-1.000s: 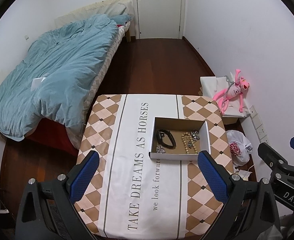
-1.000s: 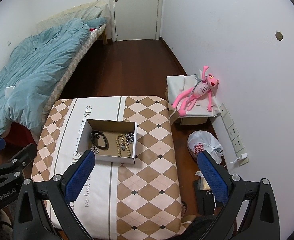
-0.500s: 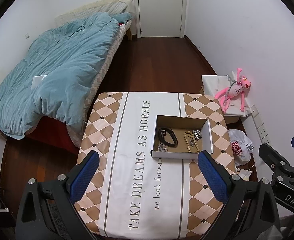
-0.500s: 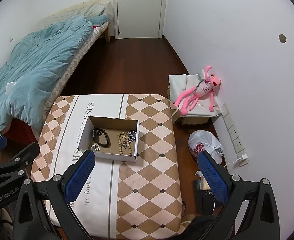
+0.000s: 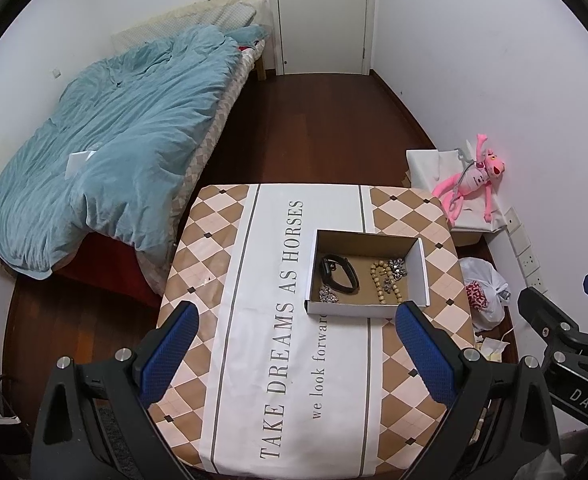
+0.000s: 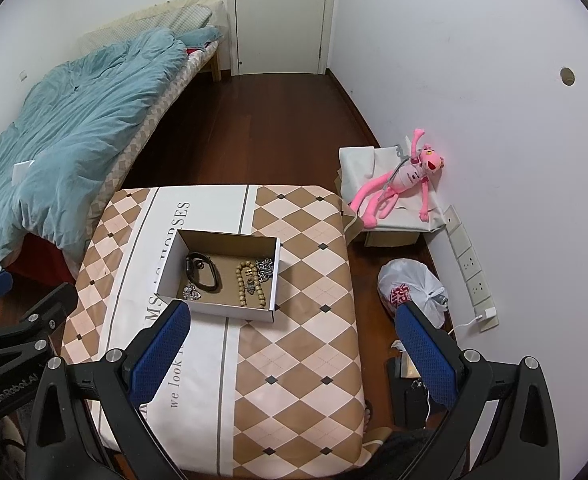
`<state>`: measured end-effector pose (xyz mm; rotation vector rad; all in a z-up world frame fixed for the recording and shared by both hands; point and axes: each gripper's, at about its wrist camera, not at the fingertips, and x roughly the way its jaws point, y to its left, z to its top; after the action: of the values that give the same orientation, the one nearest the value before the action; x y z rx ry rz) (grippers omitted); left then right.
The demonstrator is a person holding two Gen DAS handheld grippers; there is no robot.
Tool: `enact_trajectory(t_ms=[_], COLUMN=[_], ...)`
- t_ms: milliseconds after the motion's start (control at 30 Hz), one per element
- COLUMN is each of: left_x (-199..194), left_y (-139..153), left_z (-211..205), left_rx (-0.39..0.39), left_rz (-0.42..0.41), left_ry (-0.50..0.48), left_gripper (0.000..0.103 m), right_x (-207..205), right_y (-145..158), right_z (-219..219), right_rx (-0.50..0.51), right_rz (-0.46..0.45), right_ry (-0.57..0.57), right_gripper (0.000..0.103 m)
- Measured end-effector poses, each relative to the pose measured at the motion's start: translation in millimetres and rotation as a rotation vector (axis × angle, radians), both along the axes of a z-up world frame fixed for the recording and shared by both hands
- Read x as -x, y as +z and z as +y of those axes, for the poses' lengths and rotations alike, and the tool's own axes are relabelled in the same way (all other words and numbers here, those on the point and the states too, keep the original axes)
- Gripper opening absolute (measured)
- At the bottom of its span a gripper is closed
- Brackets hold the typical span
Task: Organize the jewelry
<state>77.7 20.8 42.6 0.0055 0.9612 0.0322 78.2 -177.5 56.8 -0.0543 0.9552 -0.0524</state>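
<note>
The left gripper (image 5: 296,354) is held above the near edge of the table (image 5: 221,380), with its blue-padded fingers (image 5: 165,354) spread wide and nothing held between them. The right gripper (image 6: 294,354) is likewise held wide apart and empty, above the near right part of the table (image 6: 306,360); its right finger is seen over the floor beyond the table edge.

A tablecloth (image 5: 253,320) with a brown and pink diamond pattern and a white printed central band is laid over the table.

In the left wrist view, an open cardboard box (image 5: 368,312) is located at 1 o'clock from the left gripper, resting on the tablecloth. In the right wrist view the same box (image 6: 213,308) is found at 11 o'clock.

Four items are contained in the box:
- a black wristband (image 5: 340,276) at the left;
- a small silver piece (image 5: 328,294) at the near left corner, just beside the wristband;
- a wooden bead strand (image 5: 386,284) at the right;
- a silver chain (image 5: 398,268) at the far right, touching the beads.

At 2 o'clock beyond the table, a white plastic bag (image 6: 412,290) is seen on the floor, and further off a pink plush toy (image 6: 398,180) is laid on a covered box against the wall. At 10 o'clock, a bed with a blue duvet (image 5: 113,148) is located. At 12 o'clock, a white door (image 5: 322,16) is seen, shut.
</note>
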Motion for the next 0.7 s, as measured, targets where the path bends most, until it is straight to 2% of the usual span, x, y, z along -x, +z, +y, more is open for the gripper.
enact_trajectory(t_ms=[700], left_x=[2.0], left_y=[4.6], left_z=[-4.5], left_rx=[-0.014], left_rz=[-0.005], left_ry=[-0.006], left_gripper=[0.100], right_x=[-0.4], right_y=[-0.6], right_z=[-0.7], right_rx=[0.001], right_rz=[-0.002], right_ry=[-0.001], right_gripper=[0.103])
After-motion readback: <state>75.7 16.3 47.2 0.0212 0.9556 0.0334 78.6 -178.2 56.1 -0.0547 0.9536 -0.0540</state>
